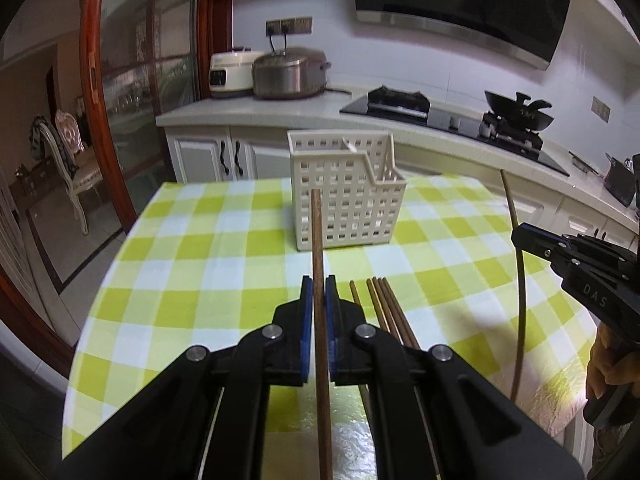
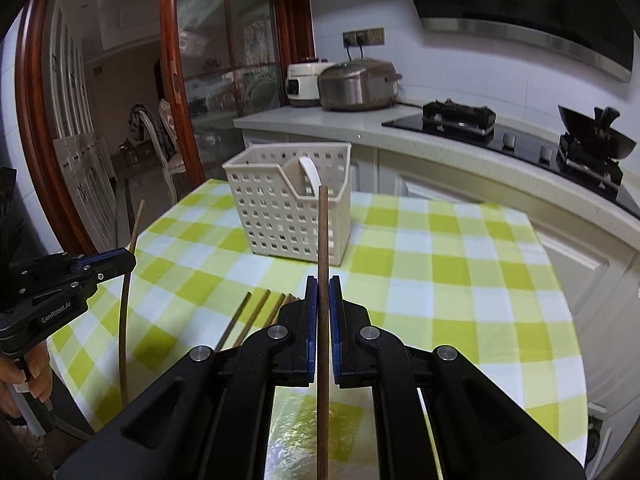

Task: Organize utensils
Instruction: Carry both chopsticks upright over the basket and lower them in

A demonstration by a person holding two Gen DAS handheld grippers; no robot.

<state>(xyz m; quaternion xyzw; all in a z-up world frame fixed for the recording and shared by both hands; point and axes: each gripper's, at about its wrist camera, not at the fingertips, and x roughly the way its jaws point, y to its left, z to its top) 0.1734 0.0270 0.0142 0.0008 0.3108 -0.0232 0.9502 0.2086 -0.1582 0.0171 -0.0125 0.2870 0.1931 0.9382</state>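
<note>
My left gripper is shut on a brown wooden chopstick that stands nearly upright above the table. My right gripper is shut on a second chopstick, also upright. Each gripper shows at the edge of the other view: the right gripper with its chopstick, the left gripper with its chopstick. A cream perforated utensil basket stands ahead on the checked cloth, with a white piece inside one compartment. Several more chopsticks lie on the cloth below the grippers.
The round table wears a green-and-white checked cloth. Behind it runs a kitchen counter with two cookers, a gas hob and a wok. A glass door and a chair are at left. A person's hand grips the left handle.
</note>
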